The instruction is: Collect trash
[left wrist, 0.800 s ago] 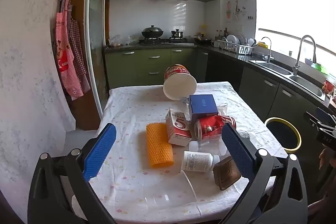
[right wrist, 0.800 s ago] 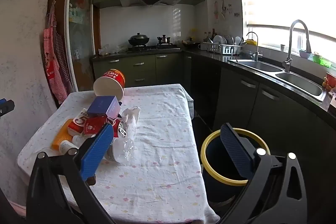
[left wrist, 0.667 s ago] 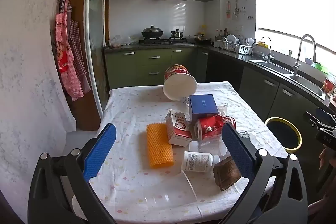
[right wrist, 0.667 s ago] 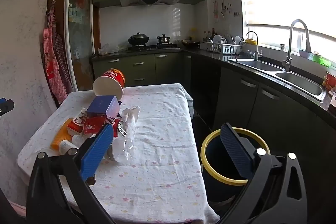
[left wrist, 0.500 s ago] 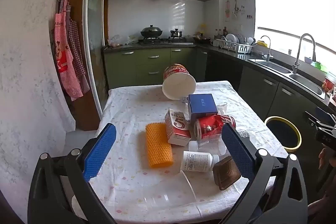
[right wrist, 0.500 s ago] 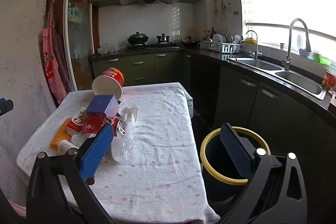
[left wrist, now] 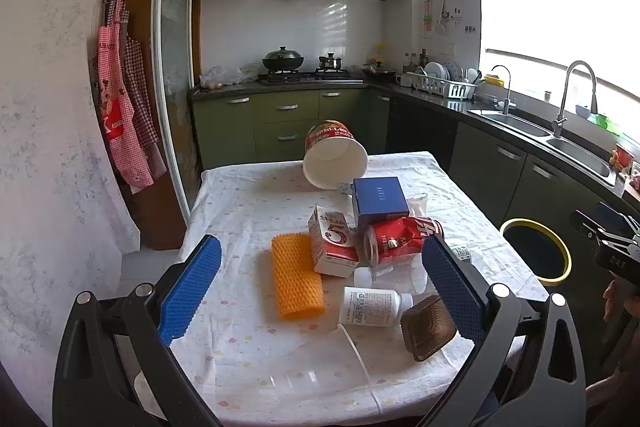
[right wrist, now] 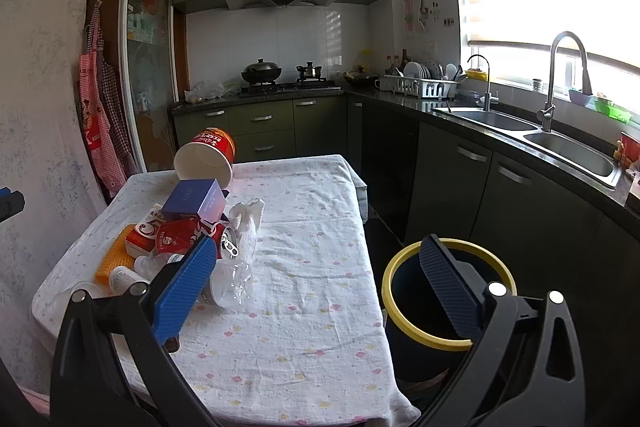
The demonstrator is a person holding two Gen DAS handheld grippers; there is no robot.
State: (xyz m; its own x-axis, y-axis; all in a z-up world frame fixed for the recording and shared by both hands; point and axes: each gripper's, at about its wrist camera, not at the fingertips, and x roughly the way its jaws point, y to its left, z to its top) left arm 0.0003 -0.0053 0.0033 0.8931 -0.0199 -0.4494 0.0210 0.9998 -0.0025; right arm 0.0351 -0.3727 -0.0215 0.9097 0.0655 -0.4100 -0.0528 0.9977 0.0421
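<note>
Trash lies piled on the table (left wrist: 248, 195): an orange ridged roll (left wrist: 295, 275), a red-and-white carton (left wrist: 331, 246), a crushed red can (left wrist: 402, 234), a blue box (left wrist: 379, 197), a tipped noodle cup (left wrist: 334, 157), a white pill bottle (left wrist: 374, 306), a brown plastic tray (left wrist: 427, 327) and clear plastic cups. A yellow-rimmed bin (right wrist: 444, 301) stands on the floor right of the table. My left gripper (left wrist: 320, 291) is open and empty above the table's near edge. My right gripper (right wrist: 316, 287) is open and empty, between table and bin.
A crumpled white tissue (right wrist: 246, 217) and a clear plastic bottle (right wrist: 228, 281) lie beside the pile. Green cabinets, a stove and a sink counter (right wrist: 520, 131) line the back and right. Aprons (left wrist: 120, 115) hang on the left wall.
Both views shift only slightly; the grippers stay open and nothing on the table has moved.
</note>
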